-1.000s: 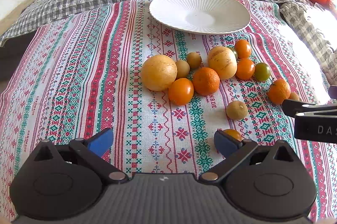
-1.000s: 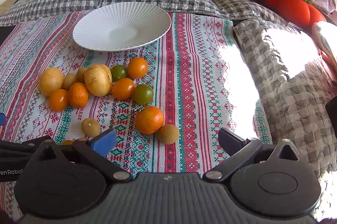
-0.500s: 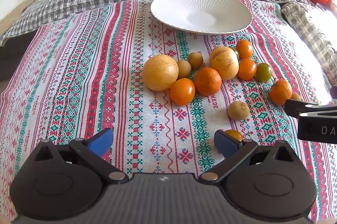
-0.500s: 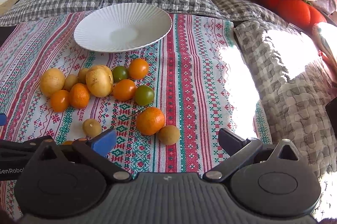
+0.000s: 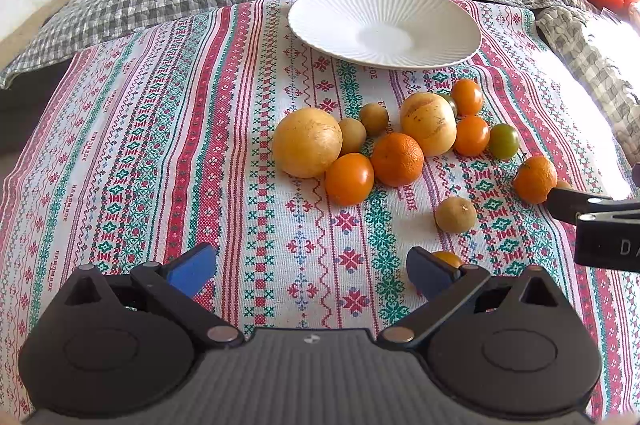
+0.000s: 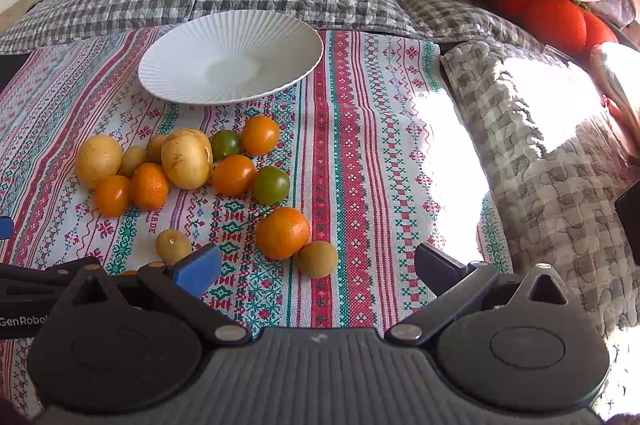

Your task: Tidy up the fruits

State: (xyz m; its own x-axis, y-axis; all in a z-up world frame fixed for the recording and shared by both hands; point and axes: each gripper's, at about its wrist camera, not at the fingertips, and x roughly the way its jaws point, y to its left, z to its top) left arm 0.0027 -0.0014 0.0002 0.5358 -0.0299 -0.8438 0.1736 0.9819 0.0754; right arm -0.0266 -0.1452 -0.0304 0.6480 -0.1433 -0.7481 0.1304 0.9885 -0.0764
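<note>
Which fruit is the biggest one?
The round yellow fruit at the left end of the pile; it's bigger than the other yellow fruit and every orange.

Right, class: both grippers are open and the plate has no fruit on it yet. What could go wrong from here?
1. The fruits touch in a cluster; gripping one may nudge its round neighbours into rolling across the cloth.
2. The plate is shallow, so dropped fruit might roll off.
3. The left gripper and right gripper sit close and could collide.
</note>
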